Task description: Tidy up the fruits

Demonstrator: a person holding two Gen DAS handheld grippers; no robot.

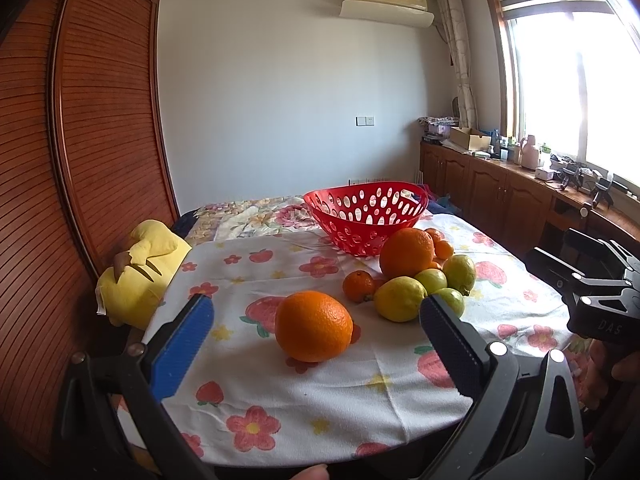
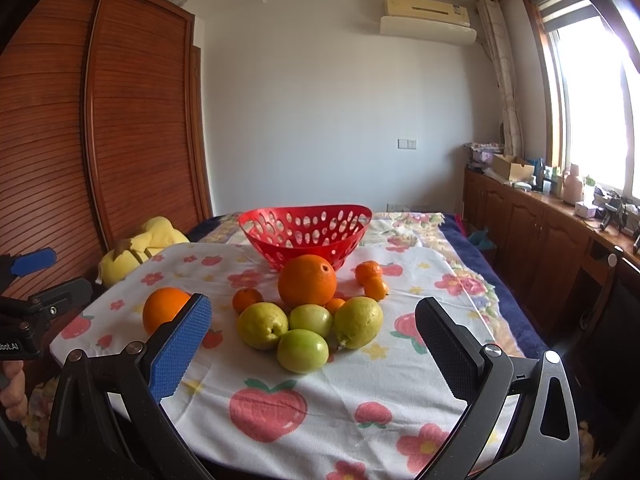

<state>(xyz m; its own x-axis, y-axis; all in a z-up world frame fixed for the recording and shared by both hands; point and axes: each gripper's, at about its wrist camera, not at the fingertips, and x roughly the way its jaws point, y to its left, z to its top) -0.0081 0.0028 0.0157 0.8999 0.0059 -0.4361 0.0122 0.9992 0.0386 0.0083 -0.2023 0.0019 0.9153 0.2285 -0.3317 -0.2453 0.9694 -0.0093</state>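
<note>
Left gripper (image 1: 316, 312) wide apart around lone orange (image 1: 314, 326), right gripper (image 2: 312, 320) wide, empty, red basket (image 2: 306, 232) at 12 o'clock

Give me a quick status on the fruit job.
Both claws open, empty: left claw, right claw. Fruits loose on cloth, red basket empty. Lone orange ahead of left claw, path unobstructed.

Basket (image 2: 306, 236): I see red, pierced with oval holes.
Cloth (image 2: 320, 392): white, printed with pink strawberries, flowers, yellow stars.
Large oranges (image 2: 307, 281): deep orange.
Lemons (image 2: 262, 325): yellow-green.
Plush toy (image 1: 138, 276): yellow.
Claw pads (image 2: 180, 354): one blue, one black.
Wardrobe (image 2: 100, 120): reddish-brown slats.
</note>
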